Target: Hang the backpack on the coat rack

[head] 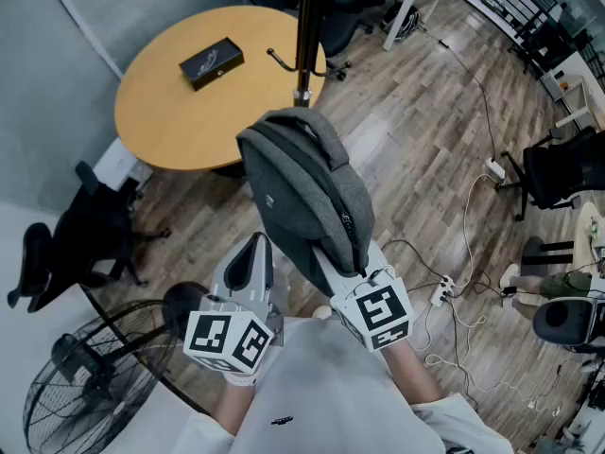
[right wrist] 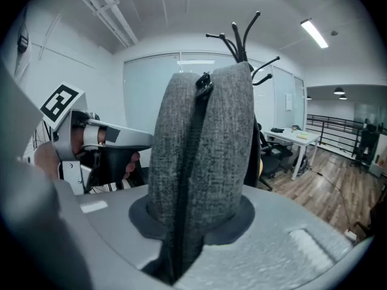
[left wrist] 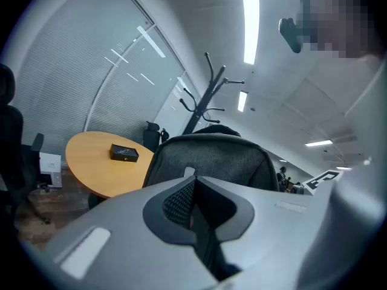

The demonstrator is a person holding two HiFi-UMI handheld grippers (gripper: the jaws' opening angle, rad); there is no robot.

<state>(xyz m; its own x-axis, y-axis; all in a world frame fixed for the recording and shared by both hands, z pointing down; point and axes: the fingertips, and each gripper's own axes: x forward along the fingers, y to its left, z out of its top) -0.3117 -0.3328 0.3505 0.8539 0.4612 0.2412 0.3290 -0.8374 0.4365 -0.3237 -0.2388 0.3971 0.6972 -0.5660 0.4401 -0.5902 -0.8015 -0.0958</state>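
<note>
A grey backpack [head: 302, 192] is lifted upright in front of me, its zip edge facing the right gripper view [right wrist: 205, 144]. My right gripper [head: 345, 268] is shut on the pack's lower edge, and fabric fills the jaws [right wrist: 193, 222]. My left gripper [head: 257, 244] hovers just left of the pack, shut with nothing in it [left wrist: 193, 204]. The black coat rack [head: 304, 26] stands straight beyond the pack. Its hooks [left wrist: 208, 95] rise above the pack's top, and they [right wrist: 242, 38] show over it in the right gripper view too.
A round wooden table [head: 170, 93] with a black box [head: 212, 62] sits left of the rack. A floor fan [head: 85, 386] and a black chair [head: 76, 244] are at my left. A power strip [head: 442, 291] with cables lies on the floor at right, near an office chair [head: 558, 173].
</note>
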